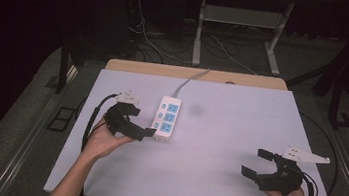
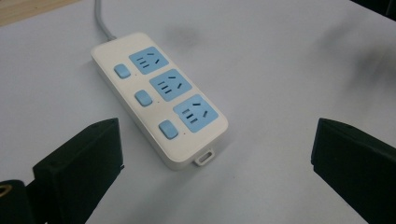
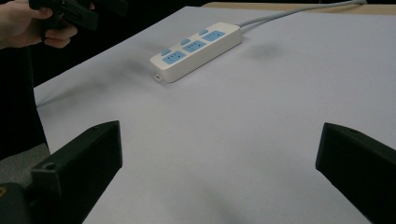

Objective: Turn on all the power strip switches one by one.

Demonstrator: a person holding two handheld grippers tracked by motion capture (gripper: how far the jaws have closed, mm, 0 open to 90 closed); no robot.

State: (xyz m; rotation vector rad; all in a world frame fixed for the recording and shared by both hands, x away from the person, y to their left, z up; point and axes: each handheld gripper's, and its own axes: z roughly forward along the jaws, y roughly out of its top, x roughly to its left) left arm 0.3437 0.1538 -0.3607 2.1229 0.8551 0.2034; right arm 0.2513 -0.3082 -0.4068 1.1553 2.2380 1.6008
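A white power strip [image 1: 167, 119] with three blue sockets and three blue switches lies flat on the white tabletop [image 1: 223, 134], left of centre. Its grey cord [image 1: 192, 78] runs off the far edge. My left gripper [image 1: 141, 122] hovers just left of the strip's near end, open, with nothing between its jaws. In the left gripper view the strip [image 2: 161, 95] lies just beyond the wide-open left gripper [image 2: 219, 154]. My right gripper [image 1: 254, 161] is open and empty near the front right of the table. From the right gripper [image 3: 219, 144] the strip [image 3: 198, 49] lies far off, with the left gripper [image 3: 77, 11] beyond.
A wooden strip [image 1: 195, 74] borders the table's far edge. Behind it stand a metal desk frame [image 1: 199, 30] and loose cables [image 1: 145, 36] on the dark floor. Black cables trail from both grippers over the table's sides.
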